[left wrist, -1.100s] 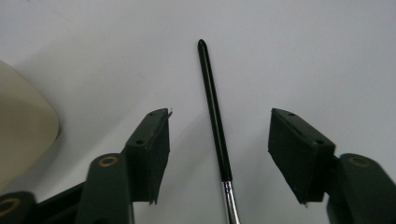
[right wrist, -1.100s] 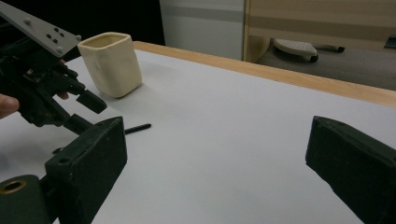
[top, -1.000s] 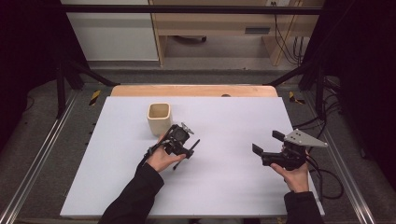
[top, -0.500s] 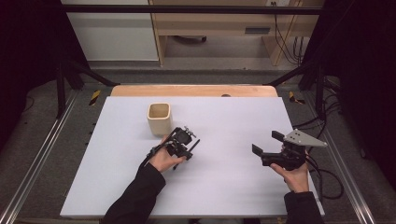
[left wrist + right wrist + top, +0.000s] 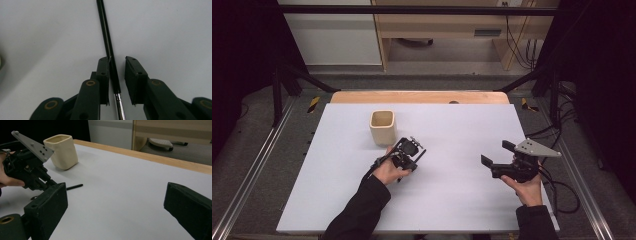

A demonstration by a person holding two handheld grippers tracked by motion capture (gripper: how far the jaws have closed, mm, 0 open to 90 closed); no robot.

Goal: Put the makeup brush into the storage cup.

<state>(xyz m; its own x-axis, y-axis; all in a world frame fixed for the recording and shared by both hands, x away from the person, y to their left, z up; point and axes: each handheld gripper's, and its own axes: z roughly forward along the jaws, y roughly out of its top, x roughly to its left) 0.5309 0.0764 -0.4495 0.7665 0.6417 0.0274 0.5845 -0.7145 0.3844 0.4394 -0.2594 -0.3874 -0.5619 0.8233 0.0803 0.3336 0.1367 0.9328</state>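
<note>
A thin black pen with a silver metal end lies on the white table sheet. My left gripper points down over it, the pen between its jaws. The jaws have just been closing: the left pad touches the pen, while a gap remains at the right pad. From the right gripper view the pen's tip pokes out beside the left gripper. My right gripper rests open at the table's right, nothing between its jaws.
A cream square cup stands upright just behind the left gripper, also seen as the cup beyond it. A wooden strip runs along the table's far edge. Cables trail off the right side.
The left gripper's jaws have narrowed around the pen and the hand has shifted slightly. The right gripper has stayed where it was.
</note>
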